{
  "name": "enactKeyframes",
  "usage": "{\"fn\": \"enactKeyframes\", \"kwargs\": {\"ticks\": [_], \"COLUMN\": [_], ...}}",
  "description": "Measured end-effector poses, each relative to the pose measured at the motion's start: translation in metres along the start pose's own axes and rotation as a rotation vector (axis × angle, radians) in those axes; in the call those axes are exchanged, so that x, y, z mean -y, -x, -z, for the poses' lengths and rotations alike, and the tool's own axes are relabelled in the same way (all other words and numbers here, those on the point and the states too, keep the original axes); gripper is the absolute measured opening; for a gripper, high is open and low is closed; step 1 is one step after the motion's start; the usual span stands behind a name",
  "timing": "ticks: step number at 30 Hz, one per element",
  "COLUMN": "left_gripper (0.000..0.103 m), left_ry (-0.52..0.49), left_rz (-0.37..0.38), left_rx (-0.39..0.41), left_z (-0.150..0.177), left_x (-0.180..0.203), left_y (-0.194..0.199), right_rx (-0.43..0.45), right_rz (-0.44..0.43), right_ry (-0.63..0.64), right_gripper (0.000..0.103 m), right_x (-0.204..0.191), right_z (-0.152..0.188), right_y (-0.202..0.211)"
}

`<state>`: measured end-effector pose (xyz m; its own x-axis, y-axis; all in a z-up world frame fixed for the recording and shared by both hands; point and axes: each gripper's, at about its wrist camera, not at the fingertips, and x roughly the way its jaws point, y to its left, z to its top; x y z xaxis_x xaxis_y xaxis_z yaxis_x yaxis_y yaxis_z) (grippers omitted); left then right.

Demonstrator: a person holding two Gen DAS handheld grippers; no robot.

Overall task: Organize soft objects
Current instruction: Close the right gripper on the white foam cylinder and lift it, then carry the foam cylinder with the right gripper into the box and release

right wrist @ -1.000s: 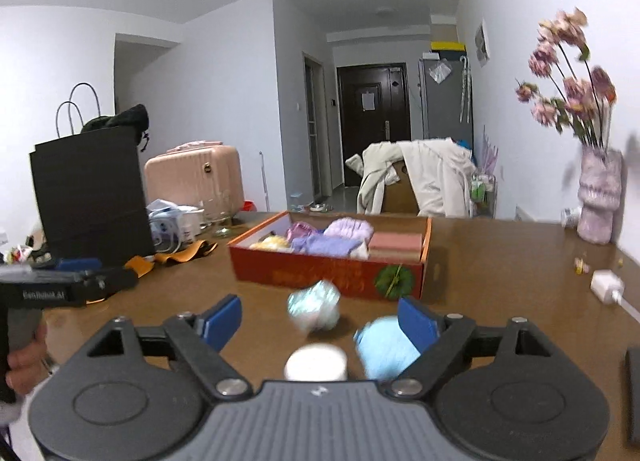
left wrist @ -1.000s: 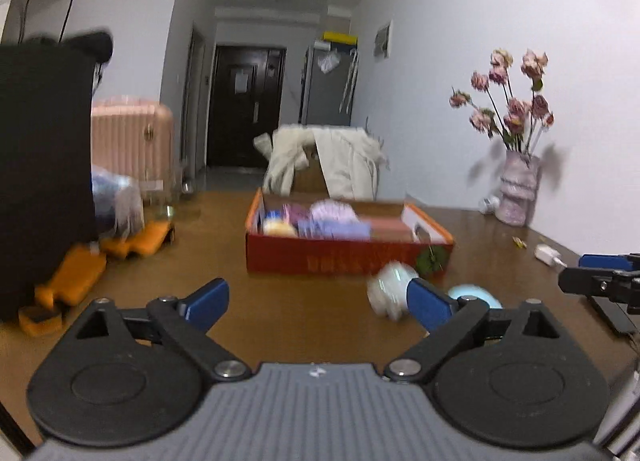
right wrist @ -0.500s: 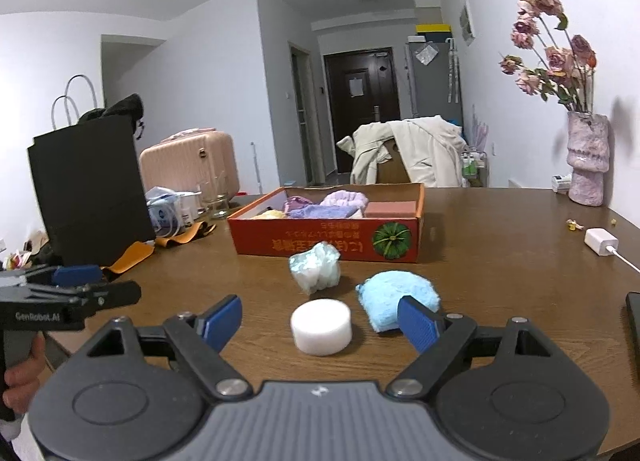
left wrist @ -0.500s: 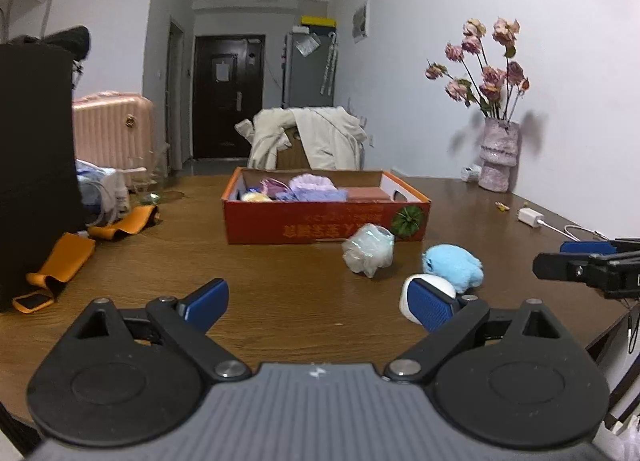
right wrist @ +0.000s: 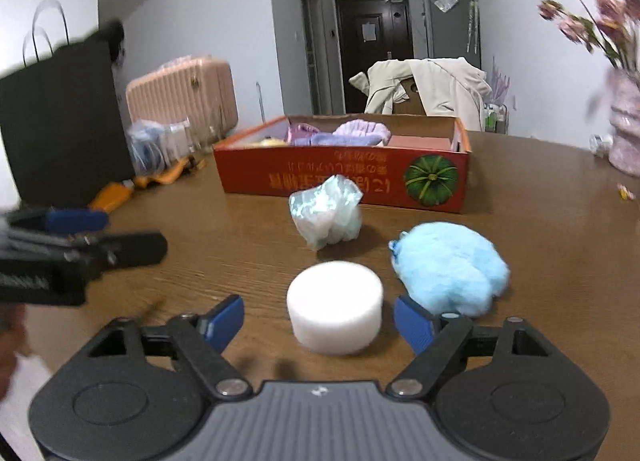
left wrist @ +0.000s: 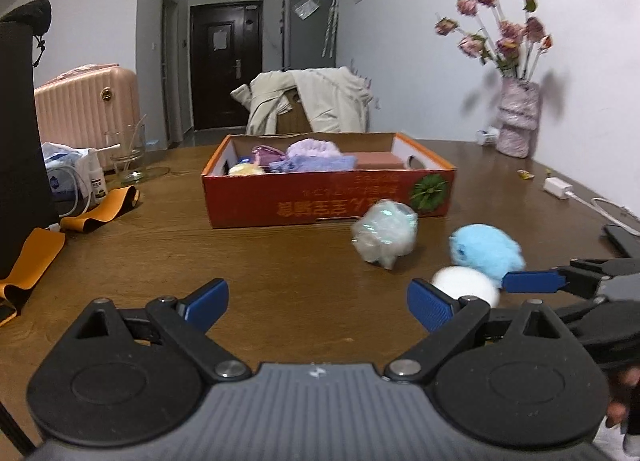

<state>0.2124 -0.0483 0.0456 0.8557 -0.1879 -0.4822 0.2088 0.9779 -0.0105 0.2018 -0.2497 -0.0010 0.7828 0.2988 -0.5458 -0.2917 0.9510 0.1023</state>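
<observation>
A white round sponge (right wrist: 335, 307) lies on the wooden table just ahead of my open right gripper (right wrist: 319, 323), between its fingers' line. A fluffy blue ball (right wrist: 450, 267) lies to its right and a pale crumpled plastic wad (right wrist: 326, 211) behind it. The red cardboard box (right wrist: 344, 177) with soft purple and yellow items stands further back. My left gripper (left wrist: 318, 303) is open and empty above the table; the sponge (left wrist: 466, 285), blue ball (left wrist: 486, 249), wad (left wrist: 384, 233) and box (left wrist: 320, 201) lie ahead to its right.
A black bag (left wrist: 20, 157) and orange straps (left wrist: 36, 253) are at the left. A glass (left wrist: 128, 157) and bottles stand behind them. A vase of flowers (left wrist: 516, 121), a white charger (left wrist: 558, 187) and a dark phone (left wrist: 622, 235) are at the right.
Both grippers have moved forward and lower toward the loose objects. The right gripper now has the white sponge close before its fingers. Both stay open.
</observation>
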Motion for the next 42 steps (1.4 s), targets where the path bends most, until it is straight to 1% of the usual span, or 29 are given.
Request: {"fn": "enactKeyframes", "kwargs": {"ticks": [1, 2, 4, 6, 10, 12, 13, 14, 15, 16, 17, 18, 20, 21, 23, 25, 27, 29, 31, 32, 34, 35, 36, 37, 38, 39, 40, 41, 42], "left_gripper": [0.098, 0.098, 0.098, 0.098, 0.098, 0.097, 0.09, 0.077, 0.067, 0.037, 0.029, 0.028, 0.024, 0.024, 0.024, 0.024, 0.025, 0.025, 0.026, 0.026, 0.027, 0.029, 0.03, 0.037, 0.042, 0.044, 0.052, 0.067, 0.073], "left_ry": [0.001, 0.0, -0.011, -0.033, -0.105, -0.147, -0.167, -0.183, -0.194, -0.197, -0.186, -0.165, -0.124, -0.096, -0.037, 0.0, 0.012, 0.049, 0.068, 0.081, 0.07, 0.061, 0.053, 0.051, 0.047, 0.041, 0.037, 0.03, 0.027], "left_rz": [-0.001, 0.003, 0.022, 0.054, 0.149, 0.18, 0.197, 0.215, 0.233, 0.258, 0.281, 0.286, 0.291, 0.31, 0.339, 0.328, 0.314, 0.285, 0.287, 0.283, 0.278, 0.283, 0.284, 0.278, 0.271, 0.267, 0.27, 0.271, 0.271], "left_rx": [-0.002, -0.005, -0.002, 0.0, -0.016, -0.039, -0.046, -0.058, -0.083, -0.108, -0.133, -0.137, -0.139, -0.129, -0.083, -0.01, 0.02, -0.026, -0.076, -0.102, -0.149, -0.164, -0.18, -0.196, -0.215, -0.224, -0.223, -0.228, -0.234], "left_z": [-0.003, -0.007, -0.017, -0.028, -0.046, -0.053, -0.054, -0.055, -0.056, -0.055, -0.055, -0.054, -0.061, -0.067, -0.091, -0.12, -0.147, -0.168, -0.177, -0.178, -0.173, -0.168, -0.163, -0.156, -0.151, -0.146, -0.142, -0.14, -0.14], "left_x": [-0.002, -0.002, 0.0, 0.007, 0.028, 0.04, 0.044, 0.048, 0.051, 0.051, 0.05, 0.047, 0.039, 0.034, 0.024, 0.016, 0.01, 0.005, 0.004, 0.003, 0.006, 0.007, 0.01, 0.012, 0.012, 0.012, 0.01, 0.008, 0.006], "left_y": [-0.006, -0.013, -0.031, -0.052, -0.102, -0.126, -0.136, -0.143, -0.151, -0.156, -0.162, -0.163, -0.159, -0.156, -0.151, -0.152, -0.165, -0.194, -0.219, -0.231, -0.25, -0.255, -0.262, -0.268, -0.273, -0.276, -0.276, -0.276, -0.276], "right_rx": [-0.011, -0.022, -0.018, -0.014, 0.038, 0.065, 0.07, 0.076, 0.078, 0.082, 0.087, 0.091, 0.102, 0.111, 0.123, 0.142, 0.136, 0.099, 0.058, 0.032, -0.007, -0.021, -0.021, -0.023, -0.032, -0.032, -0.026, -0.019, -0.014], "right_rz": [0.014, 0.026, 0.031, 0.035, 0.062, 0.095, 0.11, 0.121, 0.128, 0.129, 0.122, 0.108, 0.081, 0.063, 0.04, 0.029, 0.009, -0.003, 0.038, 0.057, 0.091, 0.106, 0.121, 0.139, 0.155, 0.149, 0.138, 0.118, 0.104], "right_ry": [0.019, 0.034, 0.051, 0.059, -0.002, -0.026, -0.031, -0.038, -0.045, -0.05, -0.056, -0.066, -0.066, -0.052, -0.018, 0.031, 0.046, 0.049, 0.078, 0.094, 0.134, 0.15, 0.164, 0.173, 0.165, 0.152, 0.14, 0.125, 0.113], "right_gripper": [0.063, 0.053, 0.051, 0.05, 0.05, 0.051, 0.051, 0.051, 0.051, 0.051, 0.051, 0.051, 0.051, 0.051, 0.051, 0.051, 0.052, 0.052, 0.052, 0.052, 0.054, 0.055, 0.06, 0.063, 0.063, 0.061, 0.061, 0.063, 0.066], "right_x": [-0.003, -0.004, -0.003, 0.004, 0.033, 0.049, 0.055, 0.061, 0.066, 0.069, 0.073, 0.076, 0.079, 0.081, 0.086, 0.09, 0.097, 0.106, 0.112, 0.113, 0.112, 0.112, 0.112, 0.112, 0.114, 0.118, 0.121, 0.125, 0.127], "right_z": [-0.002, -0.003, -0.006, -0.01, -0.023, -0.032, -0.035, -0.039, -0.042, -0.045, -0.048, -0.051, -0.06, -0.069, -0.088, -0.113, -0.14, -0.164, -0.178, -0.182, -0.186, -0.187, -0.185, -0.183, -0.182, -0.182, -0.18, -0.18, -0.181], "right_y": [-0.009, -0.016, -0.02, -0.015, 0.008, 0.015, 0.017, 0.017, 0.017, 0.017, 0.015, 0.013, 0.009, 0.006, -0.004, -0.019, -0.046, -0.08, -0.116, -0.131, -0.157, -0.17, -0.179, -0.187, -0.194, -0.198, -0.197, -0.196, -0.193]}}
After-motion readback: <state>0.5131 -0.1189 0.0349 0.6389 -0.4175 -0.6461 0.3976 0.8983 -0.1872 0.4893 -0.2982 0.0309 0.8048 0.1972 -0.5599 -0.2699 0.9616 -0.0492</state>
